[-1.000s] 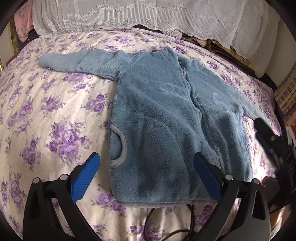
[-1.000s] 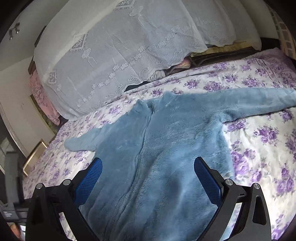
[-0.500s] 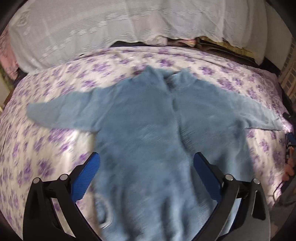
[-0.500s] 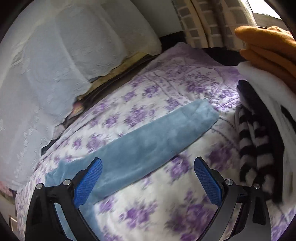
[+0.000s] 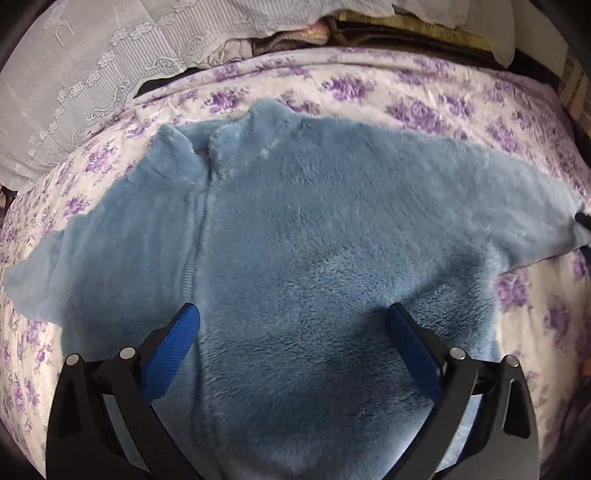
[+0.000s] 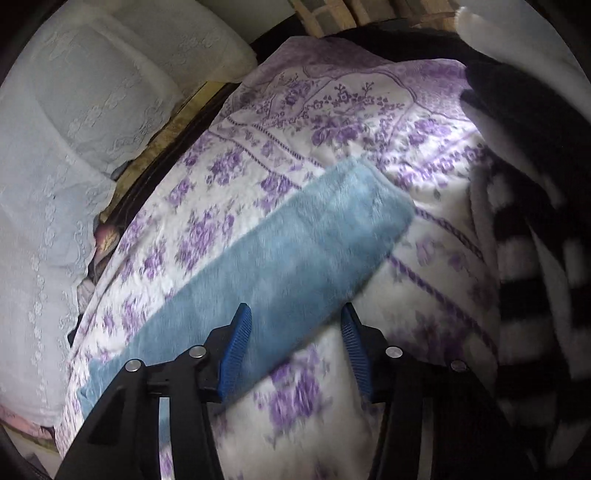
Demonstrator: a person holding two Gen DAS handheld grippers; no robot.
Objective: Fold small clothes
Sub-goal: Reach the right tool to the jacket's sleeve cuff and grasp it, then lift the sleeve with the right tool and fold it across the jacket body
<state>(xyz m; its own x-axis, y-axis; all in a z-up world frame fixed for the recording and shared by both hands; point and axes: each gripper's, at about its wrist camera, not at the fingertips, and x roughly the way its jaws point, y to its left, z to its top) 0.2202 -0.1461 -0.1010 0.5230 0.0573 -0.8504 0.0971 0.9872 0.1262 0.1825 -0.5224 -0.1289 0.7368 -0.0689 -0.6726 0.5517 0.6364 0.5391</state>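
A bed fills both views, covered by a white bedspread (image 5: 424, 96) printed with purple flowers. Along the upper left of each frame lies a bank of pillows under a white lace cover (image 5: 74, 85), with a strip of darker bedding showing between it and the spread. In the right wrist view a pile of black-and-white striped fabric (image 6: 528, 280) takes up the right edge, and a checked curtain (image 6: 332, 14) shows at the top.

The blue fleece jacket (image 5: 314, 258) lies flat on the bedspread, front closure up, collar toward the top of the left wrist frame, sleeves spread out to left and right. Its right-hand sleeve (image 6: 288, 251) runs diagonally across the middle of the right wrist view, cuff at the upper right.

The left gripper (image 5: 291, 325) tilts steeply down over the jacket's body, its blue fingers (image 5: 173, 347) spread wide with nothing clamped; fleece only lies beneath them. The right gripper (image 6: 295, 325) points down at the sleeve, and its fingers (image 6: 236, 343) are closing, about half apart. The sleeve's lower edge sits in the gap between them, but the pads do not press on it.
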